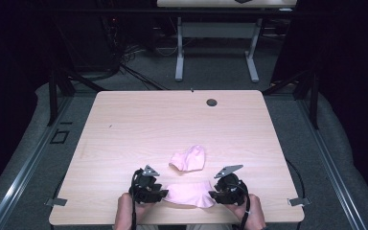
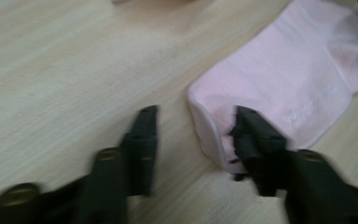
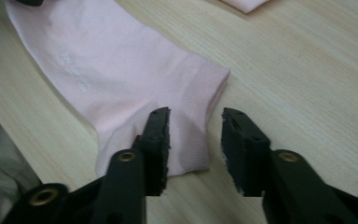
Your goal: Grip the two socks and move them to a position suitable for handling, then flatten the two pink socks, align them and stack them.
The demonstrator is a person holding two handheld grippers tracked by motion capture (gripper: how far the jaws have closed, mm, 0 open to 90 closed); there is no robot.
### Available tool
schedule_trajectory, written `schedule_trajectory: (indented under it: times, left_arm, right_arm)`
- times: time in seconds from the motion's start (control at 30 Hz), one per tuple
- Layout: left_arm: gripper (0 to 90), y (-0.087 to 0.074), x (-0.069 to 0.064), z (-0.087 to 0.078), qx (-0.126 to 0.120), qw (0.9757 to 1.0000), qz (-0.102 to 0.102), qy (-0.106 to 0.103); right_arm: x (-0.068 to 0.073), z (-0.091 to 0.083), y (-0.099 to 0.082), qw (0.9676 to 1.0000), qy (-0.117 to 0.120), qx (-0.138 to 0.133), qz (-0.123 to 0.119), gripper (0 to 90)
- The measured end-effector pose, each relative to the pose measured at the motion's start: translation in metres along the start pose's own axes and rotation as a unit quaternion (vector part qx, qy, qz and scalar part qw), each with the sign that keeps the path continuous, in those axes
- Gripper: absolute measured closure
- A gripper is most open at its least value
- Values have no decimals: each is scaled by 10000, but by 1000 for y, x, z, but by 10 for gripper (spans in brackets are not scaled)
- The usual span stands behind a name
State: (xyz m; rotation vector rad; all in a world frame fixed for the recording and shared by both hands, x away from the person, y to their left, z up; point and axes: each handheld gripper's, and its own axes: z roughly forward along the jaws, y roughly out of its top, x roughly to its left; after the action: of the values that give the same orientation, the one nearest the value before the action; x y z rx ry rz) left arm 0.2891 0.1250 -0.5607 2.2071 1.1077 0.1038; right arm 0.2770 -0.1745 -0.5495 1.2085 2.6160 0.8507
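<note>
Between left gripper [image 1: 159, 193] and right gripper [image 1: 214, 195], pink sock [image 1: 188, 194] lies flat, crosswise.

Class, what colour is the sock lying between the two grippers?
Pale pink; the sock shows best in the right gripper view.

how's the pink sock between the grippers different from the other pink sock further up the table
The near sock lies flat and stretched out between the two hand-held grippers; the far sock lies bunched and folded, apart from them. The near sock sits by the table's front edge; the far sock sits nearer its middle. Both are pale pink.
</note>
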Motion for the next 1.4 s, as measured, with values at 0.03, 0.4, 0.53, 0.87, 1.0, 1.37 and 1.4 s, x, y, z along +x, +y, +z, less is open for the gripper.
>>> schedule_trajectory:
  times: [0.03, 0.4, 0.53, 0.87, 1.0, 1.37, 1.4]
  left_arm:
    - [410, 1, 1, -3, -53, 10000, -18, 21]
    - [170, 30, 6, -17, -232, 9994, 210, 175]
    - [153, 44, 8, -15, -283, 9990, 271, 216]
    - [150, 92, 9, 3, -209, 9985, 492, 147]
    - [197, 121, 10, 22, -19, 9984, 568, 16]
    - [404, 161, 20, 78, 634, 9972, 296, -249]
    - [418, 162, 19, 82, 671, 9971, 280, -217]
  right_arm:
    - [-1, -2, 0, 10000, 33, -24, 22, 562]
    - [-27, -21, -15, 9965, -238, -665, 452, 144]
    - [-42, -22, -26, 9933, -432, -842, 663, 49]
    - [-81, -13, -52, 9827, -859, -1196, 1122, 34]
    - [-86, -11, -59, 9794, -958, -1374, 1130, 38]
    - [-85, -9, -64, 9769, -1008, -1587, 1018, 107]
    - [-85, -10, -64, 9773, -1036, -1558, 994, 120]
